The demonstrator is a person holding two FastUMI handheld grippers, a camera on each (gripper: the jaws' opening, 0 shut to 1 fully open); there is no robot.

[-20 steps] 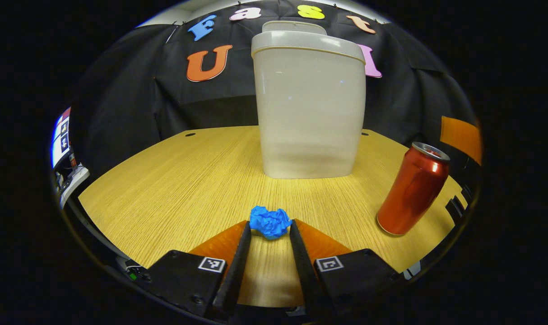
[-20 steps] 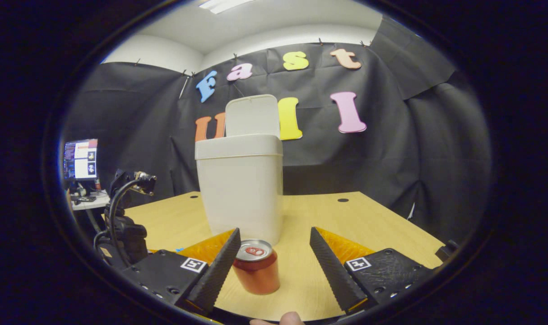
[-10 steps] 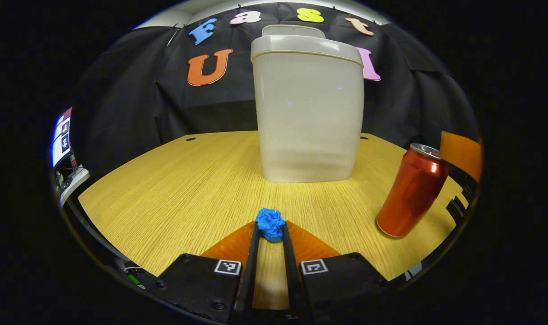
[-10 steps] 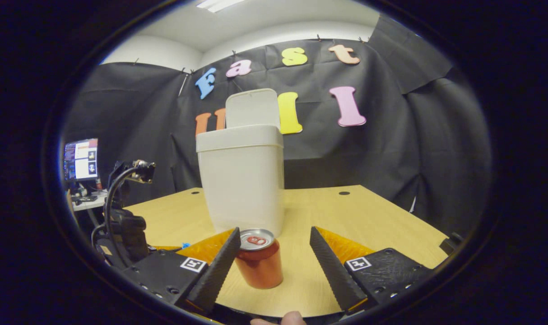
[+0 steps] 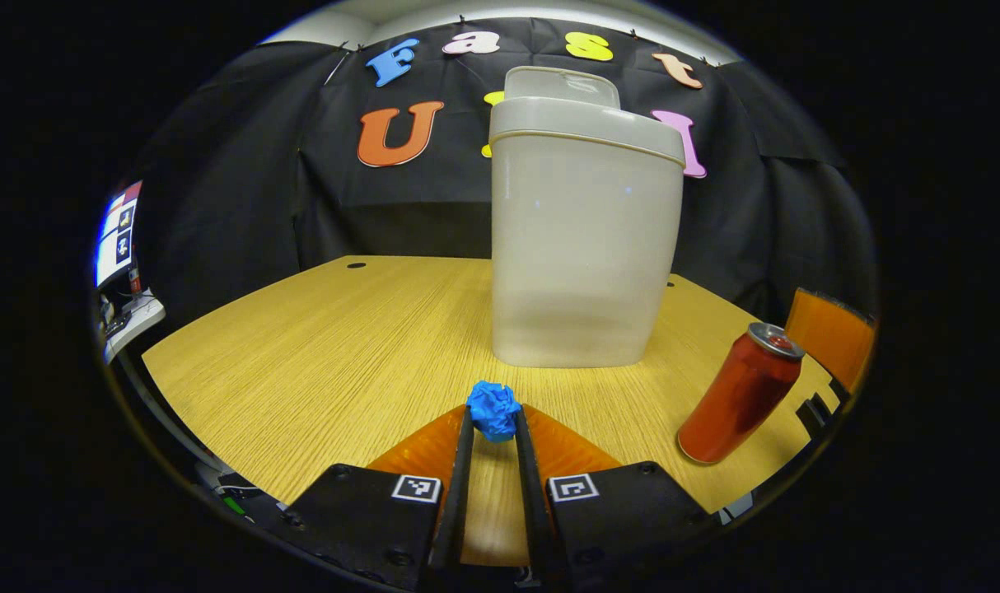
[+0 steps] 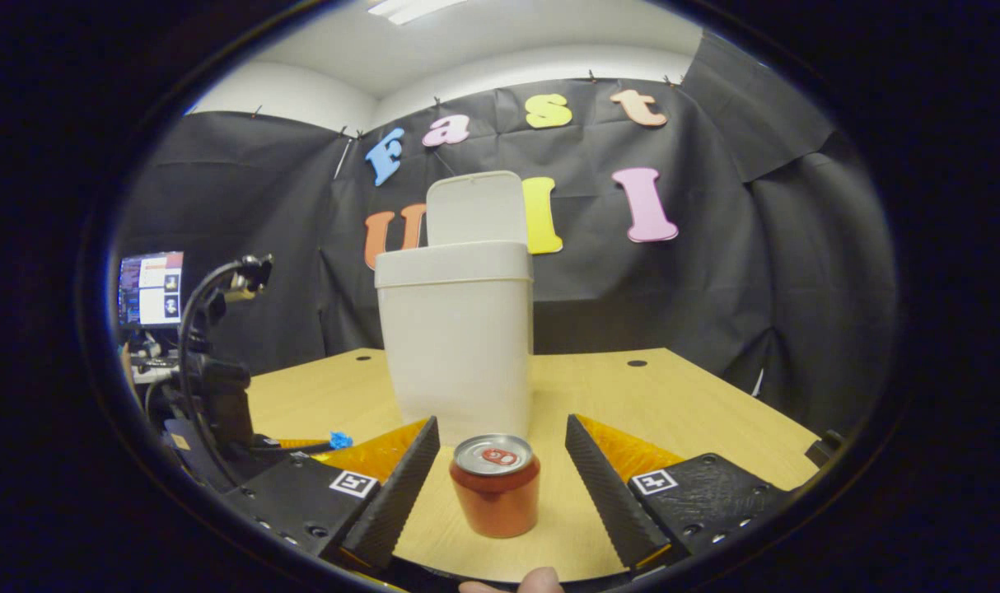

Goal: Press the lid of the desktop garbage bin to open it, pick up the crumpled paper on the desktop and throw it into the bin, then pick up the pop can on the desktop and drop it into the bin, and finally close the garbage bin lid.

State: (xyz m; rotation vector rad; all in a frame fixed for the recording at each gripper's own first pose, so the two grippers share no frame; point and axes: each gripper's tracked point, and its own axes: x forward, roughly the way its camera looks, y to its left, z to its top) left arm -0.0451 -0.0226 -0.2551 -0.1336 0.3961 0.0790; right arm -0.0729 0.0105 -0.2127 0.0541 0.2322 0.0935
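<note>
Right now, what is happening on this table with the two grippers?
A person is clearing a table with a gripper in each hand. The left gripper has its fingers closed on the blue paper ball, in front of the bin, whose lid stands open. The right gripper is open, one finger on each side of the red can without touching it. The can stands upright on the table. Nothing has been dropped in yet.

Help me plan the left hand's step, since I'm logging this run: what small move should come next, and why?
Probably lift the left gripper up toward the bin's open top. Its fingers are pinched on the blue crumpled paper just above the table, and the lid stands raised. The right gripper waits open around the pop can.
</note>
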